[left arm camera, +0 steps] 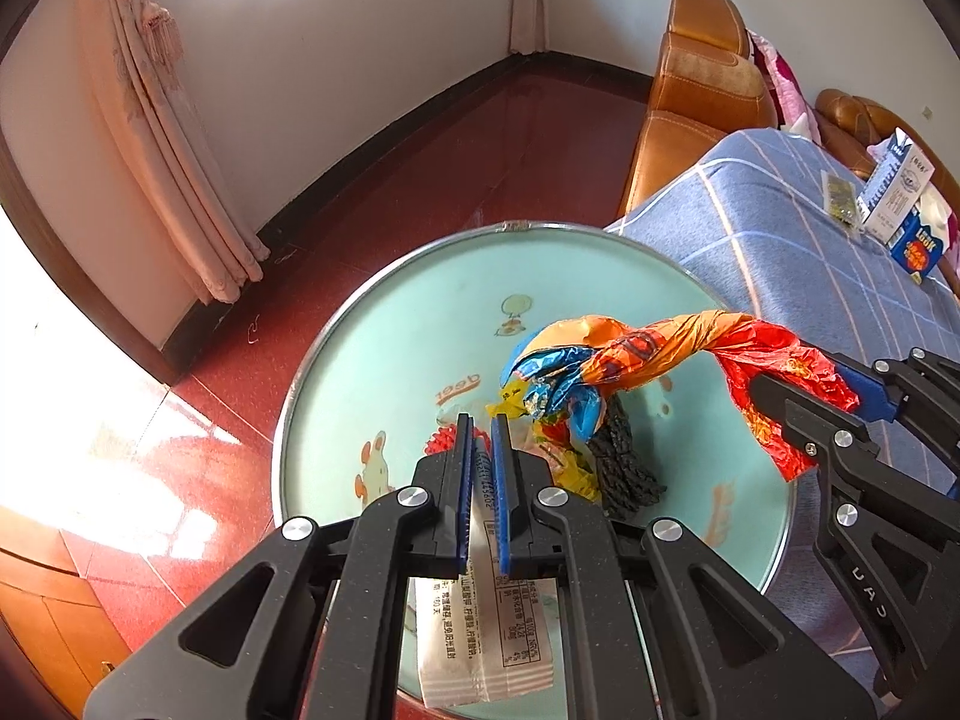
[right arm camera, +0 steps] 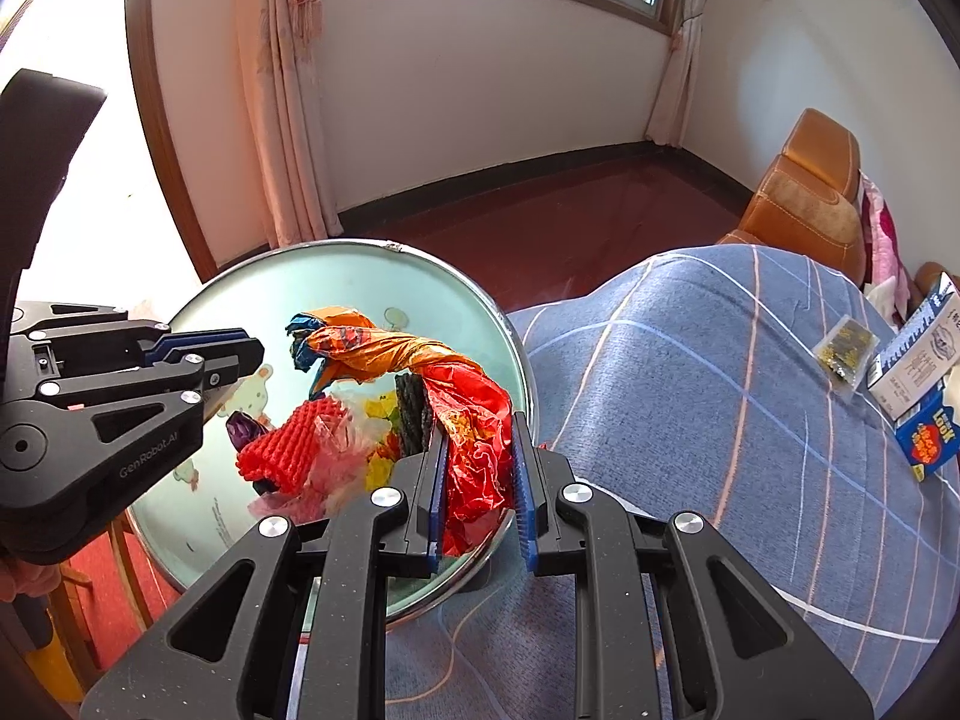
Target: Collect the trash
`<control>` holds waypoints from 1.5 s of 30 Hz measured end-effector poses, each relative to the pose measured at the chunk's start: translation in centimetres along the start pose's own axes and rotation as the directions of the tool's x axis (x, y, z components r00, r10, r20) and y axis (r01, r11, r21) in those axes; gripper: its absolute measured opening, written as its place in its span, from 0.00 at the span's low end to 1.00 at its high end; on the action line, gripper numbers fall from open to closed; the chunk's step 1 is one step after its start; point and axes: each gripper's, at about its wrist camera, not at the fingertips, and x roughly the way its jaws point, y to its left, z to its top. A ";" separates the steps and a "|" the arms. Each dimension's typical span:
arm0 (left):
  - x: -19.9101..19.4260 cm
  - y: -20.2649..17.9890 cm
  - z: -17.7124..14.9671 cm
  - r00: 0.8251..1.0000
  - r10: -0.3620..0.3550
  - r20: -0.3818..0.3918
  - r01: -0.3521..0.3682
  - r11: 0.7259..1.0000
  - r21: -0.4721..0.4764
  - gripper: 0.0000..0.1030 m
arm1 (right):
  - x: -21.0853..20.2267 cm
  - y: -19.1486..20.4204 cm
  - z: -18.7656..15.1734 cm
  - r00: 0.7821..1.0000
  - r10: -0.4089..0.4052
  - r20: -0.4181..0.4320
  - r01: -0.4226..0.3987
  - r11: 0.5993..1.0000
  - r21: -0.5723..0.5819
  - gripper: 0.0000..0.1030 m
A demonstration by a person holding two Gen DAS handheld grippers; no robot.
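A round mint tray (left arm camera: 384,324) (right arm camera: 252,294) holds a pile of trash: red foam net (right arm camera: 288,444), black net (left arm camera: 624,462), yellow scraps. My left gripper (left arm camera: 482,420) is shut on a white printed wrapper (left arm camera: 480,648) over the tray; it also shows in the right wrist view (right arm camera: 255,354). My right gripper (right arm camera: 477,426) is shut on the red end of a twisted orange-red foil bag (right arm camera: 474,420) (left arm camera: 678,342) that stretches over the pile; it shows in the left wrist view too (left arm camera: 810,396).
The tray's right edge rests on a blue checked cloth (right arm camera: 720,390). On the cloth lie a small clear packet (right arm camera: 843,351), a white-blue carton (right arm camera: 918,354) and a blue box (right arm camera: 927,444). Orange sofa (left arm camera: 696,90) behind, red floor (left arm camera: 420,168), curtains at left.
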 end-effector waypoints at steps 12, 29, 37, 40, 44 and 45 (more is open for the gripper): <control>2.0 -0.3 -0.1 0.999 0.005 -0.049 -0.005 1.000 -0.006 0.09 | 1.5 0.6 0.0 0.999 0.020 -0.036 -0.021 0.999 -0.026 0.19; -2.9 0.3 -0.1 0.988 0.140 0.063 -0.138 0.990 -0.039 0.83 | -1.9 -3.0 -0.6 0.999 0.034 0.033 -0.036 0.998 0.055 0.54; -8.1 1.7 -2.0 0.946 0.295 0.132 -0.275 0.950 -0.150 0.92 | -4.2 -4.3 -1.3 0.989 0.112 0.101 -0.130 0.971 0.198 0.72; -9.6 1.8 -3.3 0.937 0.317 0.147 -0.292 0.941 -0.170 0.92 | -5.1 -4.3 -1.8 0.987 0.120 0.106 -0.142 0.960 0.241 0.72; -11.4 1.0 -5.2 0.922 0.350 0.164 -0.317 0.928 -0.196 0.93 | -7.0 -3.7 -2.6 0.984 0.119 0.133 -0.151 0.954 0.261 0.72; -11.8 0.8 -5.9 0.921 0.353 0.168 -0.317 0.926 -0.206 0.93 | -7.4 -3.6 -2.9 0.983 0.123 0.139 -0.157 0.951 0.267 0.73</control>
